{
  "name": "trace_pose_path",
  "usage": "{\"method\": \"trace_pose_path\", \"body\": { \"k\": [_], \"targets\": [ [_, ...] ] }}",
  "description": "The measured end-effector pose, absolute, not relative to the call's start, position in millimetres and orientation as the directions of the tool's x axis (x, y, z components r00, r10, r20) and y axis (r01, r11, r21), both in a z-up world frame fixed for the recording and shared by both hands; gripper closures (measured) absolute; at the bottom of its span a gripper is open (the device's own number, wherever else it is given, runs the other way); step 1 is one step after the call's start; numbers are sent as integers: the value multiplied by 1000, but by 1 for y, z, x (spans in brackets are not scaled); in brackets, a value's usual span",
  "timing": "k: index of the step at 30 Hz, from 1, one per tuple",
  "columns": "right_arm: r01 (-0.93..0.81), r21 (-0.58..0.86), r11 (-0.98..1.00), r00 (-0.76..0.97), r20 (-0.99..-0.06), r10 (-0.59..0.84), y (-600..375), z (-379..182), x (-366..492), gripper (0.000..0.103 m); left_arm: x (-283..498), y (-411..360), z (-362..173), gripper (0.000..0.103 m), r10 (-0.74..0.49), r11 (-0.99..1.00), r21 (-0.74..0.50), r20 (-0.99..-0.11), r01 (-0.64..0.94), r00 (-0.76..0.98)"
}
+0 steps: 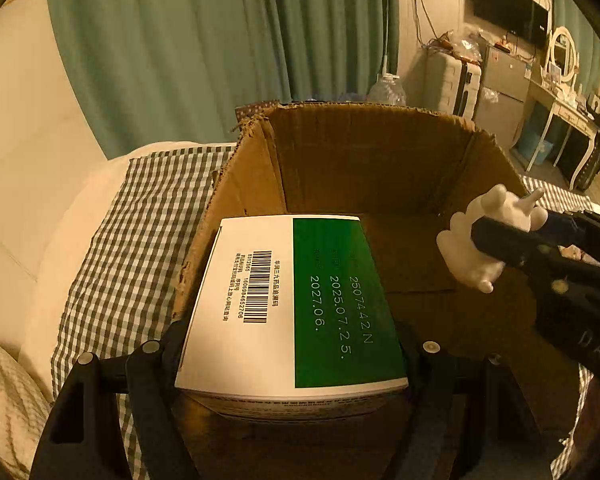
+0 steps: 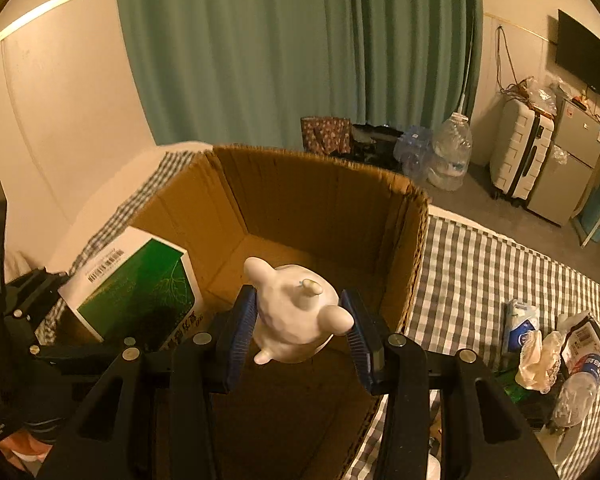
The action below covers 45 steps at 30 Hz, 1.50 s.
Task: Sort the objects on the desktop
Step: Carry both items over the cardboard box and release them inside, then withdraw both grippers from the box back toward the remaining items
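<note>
A white and green medicine box (image 1: 292,300) with a barcode is clamped between the fingers of my left gripper (image 1: 292,344), which is shut on it. The box hangs over the left side of an open cardboard carton (image 1: 339,152). My right gripper (image 2: 300,324) is shut on a white figurine (image 2: 288,320), its blue pads pressing both sides, above the carton's (image 2: 300,200) bare floor. From the left wrist view the figurine (image 1: 471,240) and right gripper (image 1: 515,232) show at the right. The medicine box (image 2: 136,284) appears at the left in the right wrist view.
The carton stands on a grey-and-white checked cloth (image 2: 479,280). On the cloth to the right lie a tissue pack (image 2: 519,324), crumpled wrappers (image 2: 539,356) and a plastic bottle (image 2: 579,384). Green curtains, water jugs (image 2: 451,152) and a suitcase (image 2: 519,156) stand beyond.
</note>
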State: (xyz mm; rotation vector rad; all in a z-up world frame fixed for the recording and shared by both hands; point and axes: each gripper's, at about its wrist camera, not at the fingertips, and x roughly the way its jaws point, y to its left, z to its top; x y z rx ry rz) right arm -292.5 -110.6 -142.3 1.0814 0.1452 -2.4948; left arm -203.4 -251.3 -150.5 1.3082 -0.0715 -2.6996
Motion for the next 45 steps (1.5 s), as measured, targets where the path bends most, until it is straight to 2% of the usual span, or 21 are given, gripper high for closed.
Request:
{"method": "trace_pose_path", "body": {
  "k": [8,10,13,18,21,35,40,45],
  "targets": [
    [417,56,-907,-612,-721,-326,-112,-143,-290,59,-203,-255,-149,24,-139,-990,92,-777,108,-613],
    [412,49,-910,-624,-713,-321,-113,-139,-289,57,-202,-254,-145,22,-135,-990,87,-778,109,-614],
    [409,52,-911,-638,-697,-326,-110,-129,-285,47,-199,-253,-141,21,-123,-992,71,-779,109,-615],
    [396,47,-917,-677,-660,-326,-103,-106,-275,46,-194,-250,-130,19,-124,-991,65,-770,116,-626],
    [385,48,-922,-699,-637,-325,-96,-92,-268,46,-188,-245,-114,10,-138,-990,77,-736,121,-662],
    [300,65,-952,-805,-519,-289,-49,-19,-218,44,-154,-208,-39,9,-158,-988,98,-621,123,-768],
    [269,64,-961,-837,-479,-266,-26,2,-192,40,-135,-179,-13,0,-146,-989,98,-568,110,-810],
    [221,78,-972,-861,-453,-232,1,20,-172,36,-119,-150,10,0,-120,-992,102,-523,78,-844]
  ]
}}
